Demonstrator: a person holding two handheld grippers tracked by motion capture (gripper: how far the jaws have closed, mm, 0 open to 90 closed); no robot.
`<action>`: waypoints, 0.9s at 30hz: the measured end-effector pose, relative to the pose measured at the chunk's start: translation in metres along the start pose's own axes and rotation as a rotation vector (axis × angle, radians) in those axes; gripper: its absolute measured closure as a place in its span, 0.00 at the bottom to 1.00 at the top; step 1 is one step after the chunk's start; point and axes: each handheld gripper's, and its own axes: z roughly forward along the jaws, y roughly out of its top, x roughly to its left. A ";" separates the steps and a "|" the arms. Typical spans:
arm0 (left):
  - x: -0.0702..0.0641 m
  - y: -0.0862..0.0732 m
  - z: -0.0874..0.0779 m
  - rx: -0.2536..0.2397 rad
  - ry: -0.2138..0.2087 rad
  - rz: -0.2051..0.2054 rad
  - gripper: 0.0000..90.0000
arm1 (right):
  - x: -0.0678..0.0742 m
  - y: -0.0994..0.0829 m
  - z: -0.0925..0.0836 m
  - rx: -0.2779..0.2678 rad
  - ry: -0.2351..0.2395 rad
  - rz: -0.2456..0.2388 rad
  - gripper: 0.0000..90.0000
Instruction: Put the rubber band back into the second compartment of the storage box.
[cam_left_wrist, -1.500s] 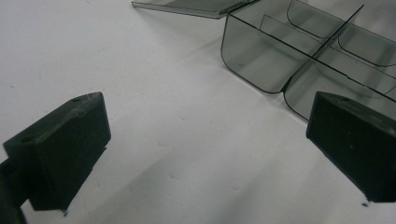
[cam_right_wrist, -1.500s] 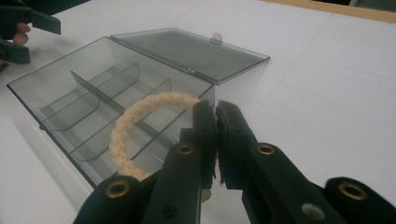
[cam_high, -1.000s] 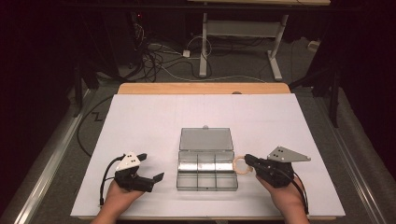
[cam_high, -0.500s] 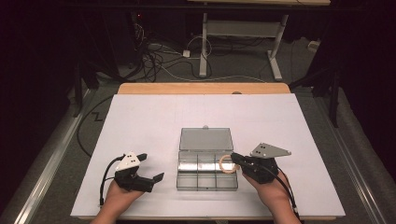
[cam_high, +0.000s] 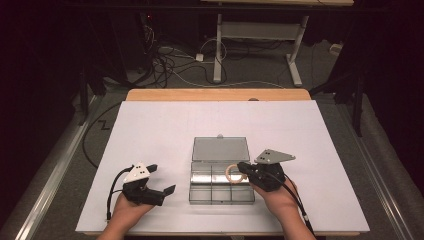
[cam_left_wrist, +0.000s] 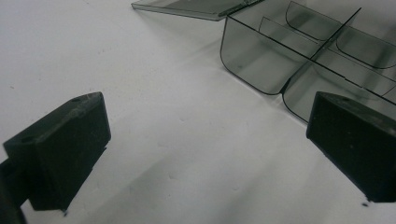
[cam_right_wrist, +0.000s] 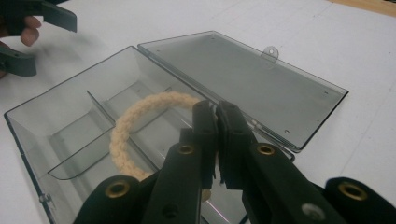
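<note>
At the lower left of the high view, the left gripper (cam_high: 161, 181) is resting on the white table cover (cam_high: 150, 130) with its jaws standing wide apart and nothing between them; in its own view the two black pads are framing bare white surface, with a corner of the box at the upper right. To the right of centre, the right gripper (cam_high: 241, 167) is pinching a braided rope ring (cam_high: 233, 173), jaws clamped tight on the ring's edge (the right gripper view shows the cream loop (cam_right_wrist: 140, 126) jutting out past the closed tips). The ring is hanging over the clear plastic compartment box (cam_high: 220, 192), above the upper right cells, and I cannot tell whether it is touching a divider yet. Beyond the tray, the hinged lid (cam_high: 220, 148) is lying flat open on the table. As a judgement, the work is nearing its end: the lid is already open and the ring is carried over the box. Lowering it into a cell, letting go, and probably closing the lid are still to do.
</note>
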 end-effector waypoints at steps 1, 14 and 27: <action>0.000 0.000 0.000 0.000 0.000 0.000 0.00 | 0.001 0.000 0.001 0.003 -0.001 0.001 0.97; 0.000 0.000 0.000 -0.001 0.000 -0.001 0.00 | 0.011 0.010 0.014 0.040 -0.008 -0.029 0.97; 0.000 0.000 0.000 -0.001 -0.002 0.002 0.00 | 0.018 0.018 0.029 0.083 -0.006 -0.051 0.97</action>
